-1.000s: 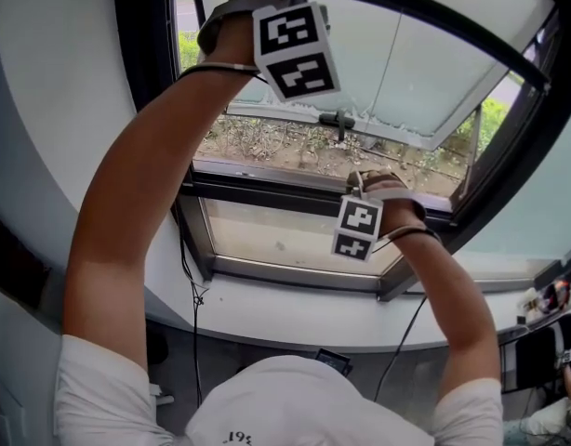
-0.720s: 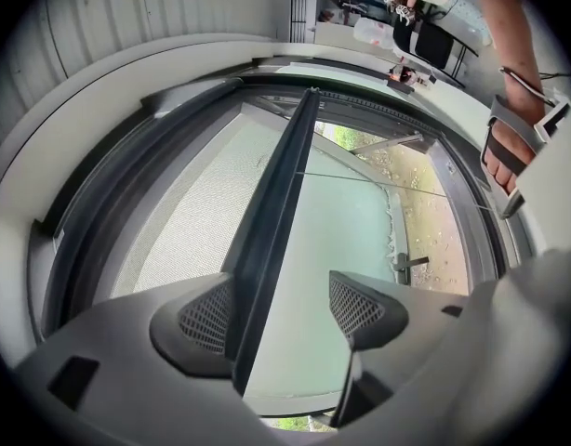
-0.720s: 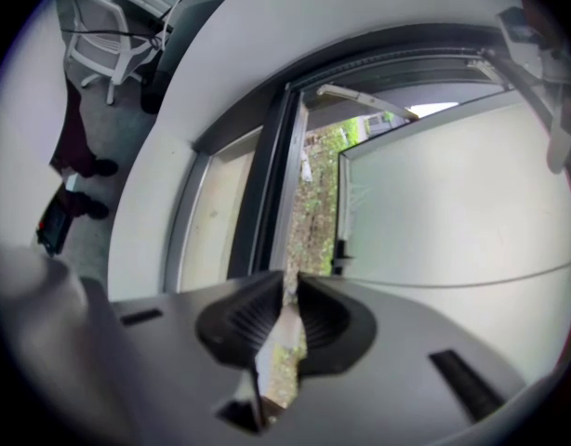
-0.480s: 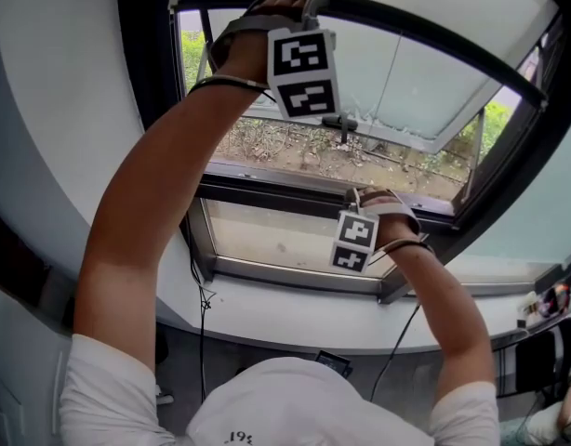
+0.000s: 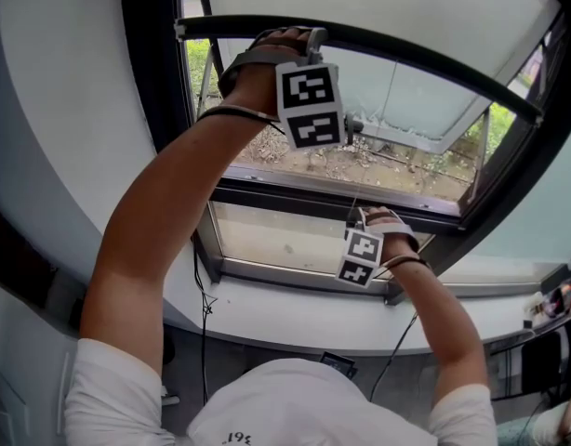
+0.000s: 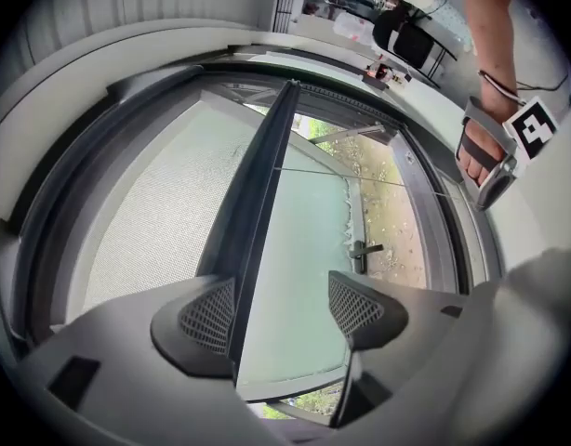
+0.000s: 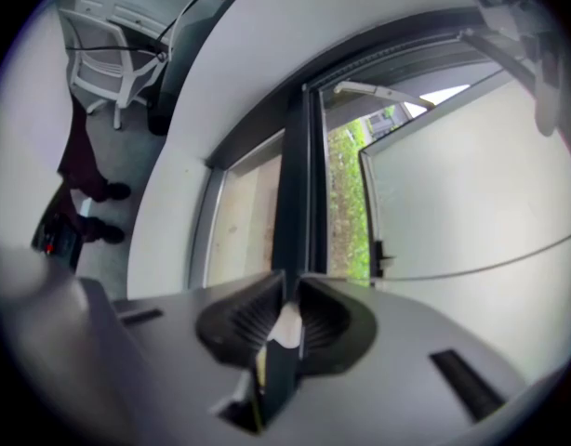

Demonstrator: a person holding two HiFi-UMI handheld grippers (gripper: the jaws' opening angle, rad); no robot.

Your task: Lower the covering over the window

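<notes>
My right tongs pinch the cord below the blind bar to pull; my open left tongs straddle the bar, I think to guide it.

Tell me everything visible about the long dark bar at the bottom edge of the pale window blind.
The long dark bar is a slim, straight, matte black rail, seemingly metal or plastic, finishing the lower edge of the pale, translucent blind fabric. It hangs high across the window, reaching from one side of the dark window frame to the other. It passes between the left gripper's parted jaws, against one pad, clear of the other. A thin cord runs off from it.
</notes>
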